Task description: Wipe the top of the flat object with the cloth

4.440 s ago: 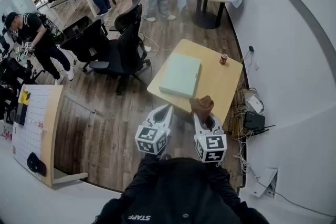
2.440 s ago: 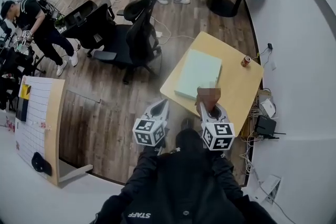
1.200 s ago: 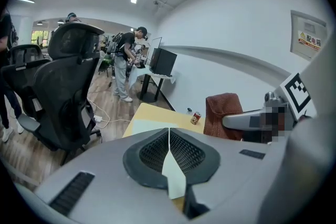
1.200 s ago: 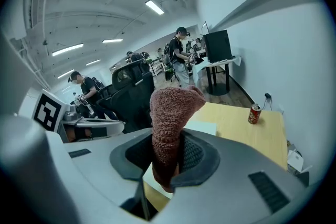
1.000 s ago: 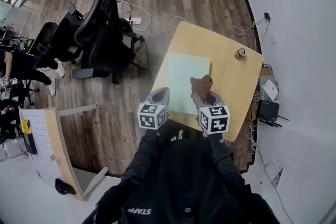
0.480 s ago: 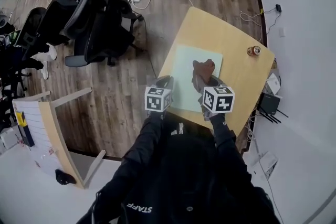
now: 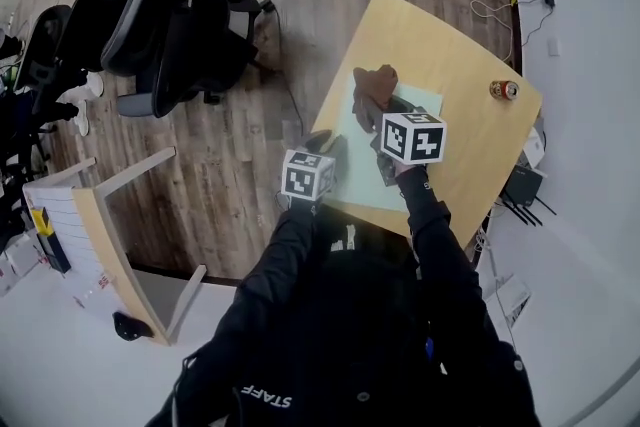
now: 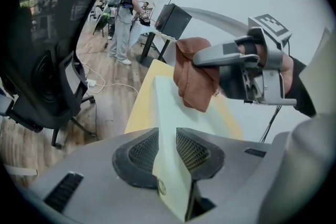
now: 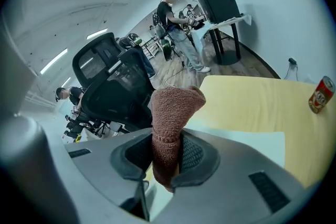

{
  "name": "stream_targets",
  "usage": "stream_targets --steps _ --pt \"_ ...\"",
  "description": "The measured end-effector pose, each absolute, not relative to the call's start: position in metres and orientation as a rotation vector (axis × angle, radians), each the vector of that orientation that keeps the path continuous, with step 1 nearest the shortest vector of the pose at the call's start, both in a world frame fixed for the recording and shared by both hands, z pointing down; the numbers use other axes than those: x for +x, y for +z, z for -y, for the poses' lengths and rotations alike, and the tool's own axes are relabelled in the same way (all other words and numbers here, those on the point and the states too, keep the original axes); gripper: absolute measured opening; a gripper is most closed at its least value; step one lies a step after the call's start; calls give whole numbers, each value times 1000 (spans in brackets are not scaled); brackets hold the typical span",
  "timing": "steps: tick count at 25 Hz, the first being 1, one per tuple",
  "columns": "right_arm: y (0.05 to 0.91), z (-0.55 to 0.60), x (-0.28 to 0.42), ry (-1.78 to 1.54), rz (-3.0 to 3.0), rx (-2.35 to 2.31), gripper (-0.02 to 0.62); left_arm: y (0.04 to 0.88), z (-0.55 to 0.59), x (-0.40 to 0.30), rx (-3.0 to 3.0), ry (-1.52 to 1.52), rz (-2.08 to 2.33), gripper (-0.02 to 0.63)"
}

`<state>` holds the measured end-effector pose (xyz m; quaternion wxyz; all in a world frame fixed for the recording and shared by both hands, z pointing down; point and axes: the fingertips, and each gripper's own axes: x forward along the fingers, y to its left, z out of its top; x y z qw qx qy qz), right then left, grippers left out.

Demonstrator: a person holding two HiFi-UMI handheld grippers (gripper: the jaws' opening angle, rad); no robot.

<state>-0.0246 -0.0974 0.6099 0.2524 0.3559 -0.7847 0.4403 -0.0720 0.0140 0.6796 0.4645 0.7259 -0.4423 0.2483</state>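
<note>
Pale green flat board (image 7: 358,177): 1, lying on a light wooden table (image 7: 470,150). Left gripper (image 7: 325,143): jaws clamped on the board's near edge, at its 7 o'clock corner. Right gripper (image 7: 378,127): jaws closed on 1 rust-brown terry cloth (image 7: 373,95), held over the board's 11 o'clock corner; contact with the board not discernible. Red drink can (image 7: 504,90): 1, upright at 2 o'clock, well apart from the board; label unreadable. Black mesh office chairs (image 7: 160,5): at least 2, at 10 o'clock.
</note>
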Motion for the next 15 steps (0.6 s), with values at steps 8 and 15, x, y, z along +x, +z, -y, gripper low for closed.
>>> stream_targets --steps 8,15 --pt "644 120 -52 1327 2150 927 107 693 -21 -66 1757 608 1003 107" --pt "671 117 -40 1316 2073 950 107 695 -22 -68 1731 610 972 107"
